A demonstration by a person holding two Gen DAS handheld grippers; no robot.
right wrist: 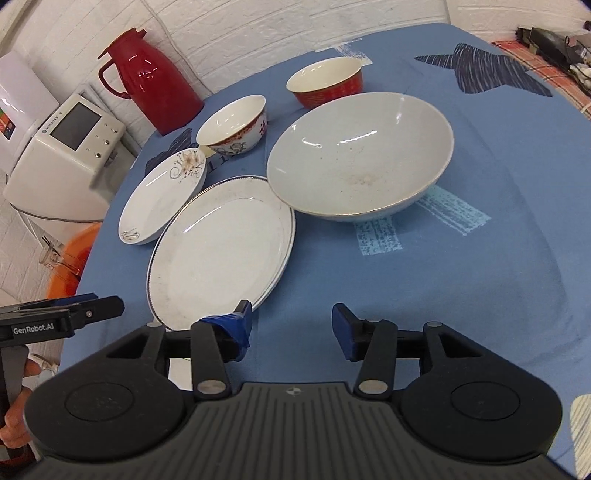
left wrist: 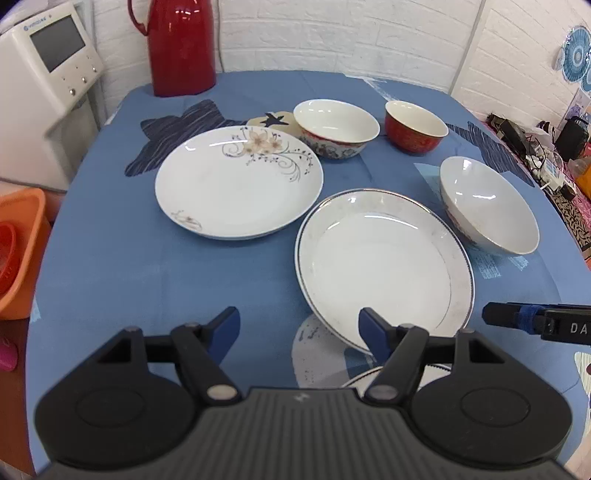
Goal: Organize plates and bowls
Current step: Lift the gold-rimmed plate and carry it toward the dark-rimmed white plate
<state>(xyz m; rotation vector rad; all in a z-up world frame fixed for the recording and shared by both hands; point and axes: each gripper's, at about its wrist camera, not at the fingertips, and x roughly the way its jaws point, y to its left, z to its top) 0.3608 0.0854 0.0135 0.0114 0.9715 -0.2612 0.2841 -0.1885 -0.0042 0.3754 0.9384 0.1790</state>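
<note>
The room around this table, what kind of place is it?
Probably a home dining corner, possibly staged for recording. A round table with a blue cloth holds plates and bowls, a red thermos jug stands by the white brick wall, and a white appliance sits beside it.

White brick walls [left wrist: 295,33] are standing behind a round table under a blue cloth [left wrist: 147,258]. A red thermos [left wrist: 181,44] is sitting at the table's far edge, a white machine [left wrist: 48,74] beside it. An orange tub [left wrist: 18,251] is sitting low on the left.
</note>
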